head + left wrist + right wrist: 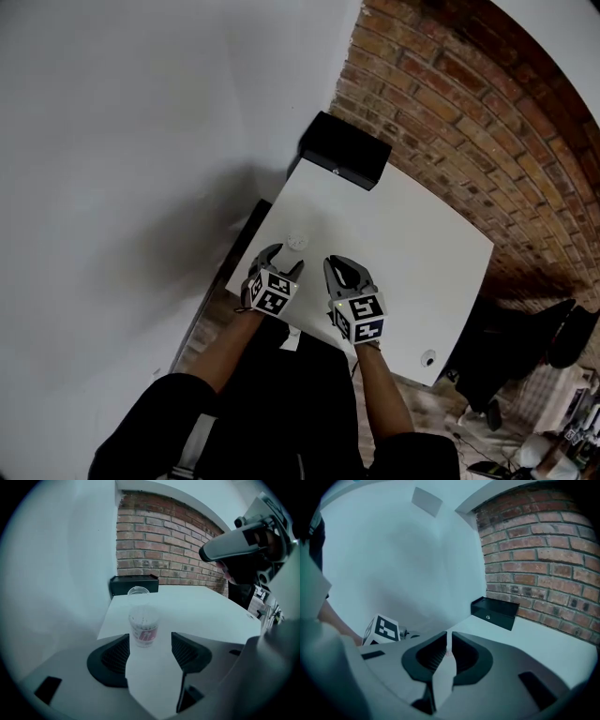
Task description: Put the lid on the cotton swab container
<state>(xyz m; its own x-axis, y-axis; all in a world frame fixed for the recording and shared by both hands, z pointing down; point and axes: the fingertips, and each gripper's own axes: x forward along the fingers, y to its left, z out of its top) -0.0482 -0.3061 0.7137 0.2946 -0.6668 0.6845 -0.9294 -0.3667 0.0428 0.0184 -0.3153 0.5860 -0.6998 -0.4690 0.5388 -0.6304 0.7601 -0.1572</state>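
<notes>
The cotton swab container (pixel 144 627) is a clear tub with a red label, standing upright and uncovered on the white table (pixel 201 611). My left gripper (pixel 150 645) is open, and the tub stands at the mouth of its jaws, touching neither pad. Behind the tub lies a clear round piece (pixel 138 591) that looks like the lid. In the head view the container (pixel 298 242) is just ahead of the left gripper (pixel 283 262). My right gripper (pixel 339 269) (pixel 448 645) is shut beside it with nothing visible between its pads.
A black box (pixel 343 150) (pixel 494 612) sits at the table's far corner against the brick wall (pixel 469 103). A small round object (pixel 428 357) lies near the table's right front edge (pixel 464 309). Dark clutter stands on the floor at the right.
</notes>
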